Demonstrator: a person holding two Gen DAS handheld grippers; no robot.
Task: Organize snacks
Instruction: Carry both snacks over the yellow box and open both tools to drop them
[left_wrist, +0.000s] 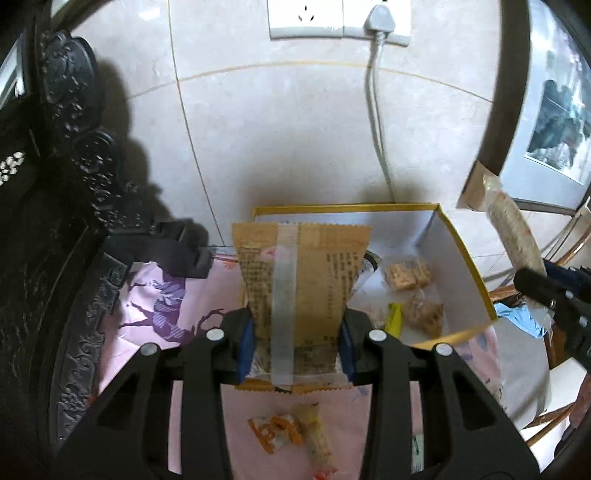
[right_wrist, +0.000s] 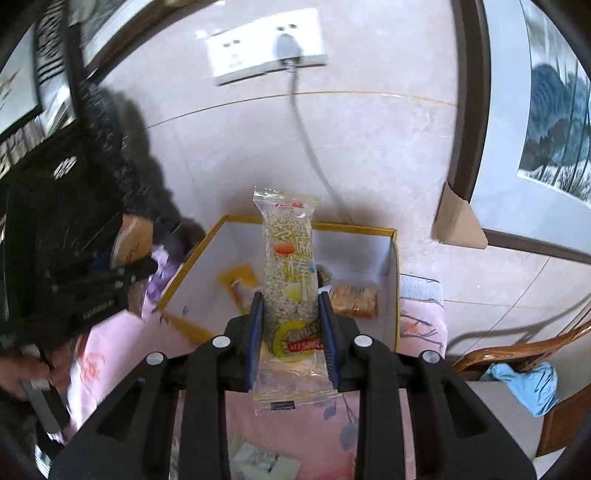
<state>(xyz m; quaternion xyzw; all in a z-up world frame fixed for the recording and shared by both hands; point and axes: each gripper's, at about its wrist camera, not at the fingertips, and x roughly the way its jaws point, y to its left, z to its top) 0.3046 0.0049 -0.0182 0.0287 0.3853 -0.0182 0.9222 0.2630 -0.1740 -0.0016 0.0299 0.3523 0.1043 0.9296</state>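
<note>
Kraft-brown paper forms the flat snack packet (left_wrist: 301, 291), which the left gripper (left_wrist: 297, 347) clamps across its lower half, blue pads pressed to both side edges. It stands upright above the near wall of the yellow-rimmed box (left_wrist: 463, 254). My guess is that it is light and crinkly, stiff enough to stay upright yet likely to buckle if squeezed harder, so the sealed lower band looks the safest place to hold.

Over on the other side, the right gripper (right_wrist: 291, 332) is closed on a clear sesame stick pack (right_wrist: 290, 266), pads pinching the wrapper's lower part, with the long tube rising over the box (right_wrist: 395, 280). The film looks slippery and the pressed grain inside probably snaps easily; holding it low on the filled body rather than the empty seal seems sensible.

Inside the box, the left view shows two wrapped biscuits (left_wrist: 406, 275) and a small yellow sachet (left_wrist: 393, 317) on the white floor. It also shows loose snacks (left_wrist: 291, 432) on the pink cloth (left_wrist: 166, 295) beneath the gripper, hidden from the other camera. The right view alone shows the printed front of the sesame pack, a brown wafer pack (right_wrist: 354, 301) at the box's right wall, and a blue rag (right_wrist: 524, 384) on a wooden chair (right_wrist: 517, 350).
</note>
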